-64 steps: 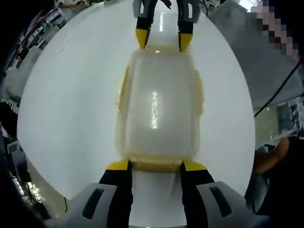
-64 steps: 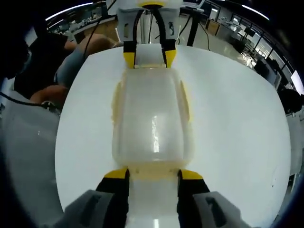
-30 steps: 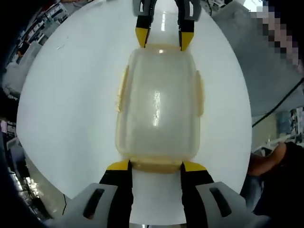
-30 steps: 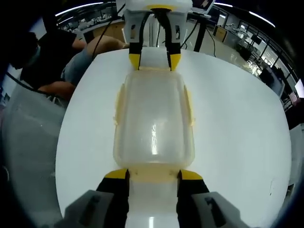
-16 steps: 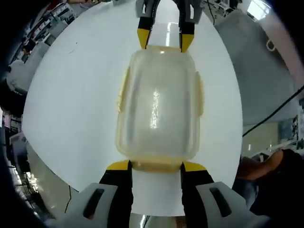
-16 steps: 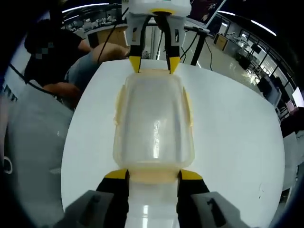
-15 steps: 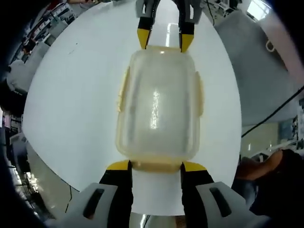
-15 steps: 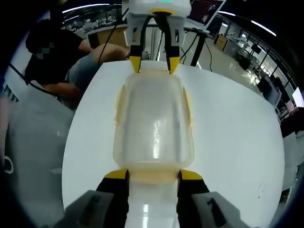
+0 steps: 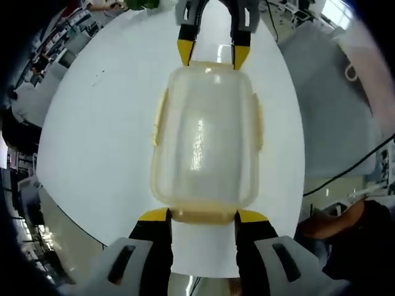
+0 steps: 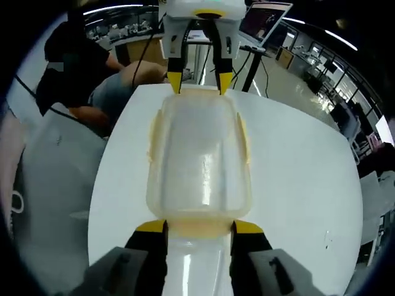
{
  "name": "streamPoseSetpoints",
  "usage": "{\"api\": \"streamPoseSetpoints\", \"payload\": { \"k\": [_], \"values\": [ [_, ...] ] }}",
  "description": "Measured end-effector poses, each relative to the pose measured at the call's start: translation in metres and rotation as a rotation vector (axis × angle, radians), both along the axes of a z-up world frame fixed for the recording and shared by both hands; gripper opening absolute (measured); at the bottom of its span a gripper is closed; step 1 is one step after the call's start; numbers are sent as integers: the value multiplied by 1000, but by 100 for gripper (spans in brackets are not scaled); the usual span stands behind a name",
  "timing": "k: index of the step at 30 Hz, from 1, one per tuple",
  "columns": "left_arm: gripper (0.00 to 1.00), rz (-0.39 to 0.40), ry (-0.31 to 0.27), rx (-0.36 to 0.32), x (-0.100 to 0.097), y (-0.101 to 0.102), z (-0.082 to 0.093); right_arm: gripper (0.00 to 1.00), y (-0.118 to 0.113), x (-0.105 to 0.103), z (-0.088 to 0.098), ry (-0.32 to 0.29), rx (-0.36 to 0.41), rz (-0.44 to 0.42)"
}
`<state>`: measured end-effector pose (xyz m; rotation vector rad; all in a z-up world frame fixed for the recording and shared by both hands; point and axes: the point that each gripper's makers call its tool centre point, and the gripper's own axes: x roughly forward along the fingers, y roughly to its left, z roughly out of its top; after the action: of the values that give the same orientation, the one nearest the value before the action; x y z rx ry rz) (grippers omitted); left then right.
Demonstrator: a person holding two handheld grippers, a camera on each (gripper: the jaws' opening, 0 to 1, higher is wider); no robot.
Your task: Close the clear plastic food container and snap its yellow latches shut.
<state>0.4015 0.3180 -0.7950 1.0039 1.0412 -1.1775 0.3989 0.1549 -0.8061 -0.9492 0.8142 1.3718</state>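
Note:
The clear plastic food container (image 9: 203, 135) with its lid on hangs above the round white table (image 9: 92, 123), held at its two short ends. My left gripper (image 9: 203, 216) is shut on the yellow end latch (image 9: 203, 216) nearest its camera. The right gripper (image 9: 211, 54) clasps the far end. In the right gripper view the container (image 10: 199, 166) runs away from my right gripper (image 10: 199, 226), which grips the near end latch, to the left gripper (image 10: 196, 83) at the far end. Yellow side latches (image 9: 159, 117) (image 10: 245, 139) lie flat against the long walls.
A person in a dark top (image 10: 68, 68) leans at the table's far edge. Grey cloth (image 10: 43, 185) lies left of the table (image 10: 296, 179) and also at the right (image 9: 333, 111). A monitor (image 10: 262, 15) and desks stand behind. A hand (image 9: 327, 225) shows low right.
The container keeps its place between both grippers while the table shrinks and slides in both views; more of the room and table edge shows now. Jaws keep the same stance.

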Motion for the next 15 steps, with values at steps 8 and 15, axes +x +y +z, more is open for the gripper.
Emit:
{"api": "streamPoseSetpoints", "payload": {
  "k": [8,15],
  "values": [
    [37,-26,-10,11,2,-27,11,37,-25,-2,8,-8,-2,-26],
    [37,-45,-17,-4,4,-53,12,37,-51,-3,8,-10,-13,-53]
  ]
}}
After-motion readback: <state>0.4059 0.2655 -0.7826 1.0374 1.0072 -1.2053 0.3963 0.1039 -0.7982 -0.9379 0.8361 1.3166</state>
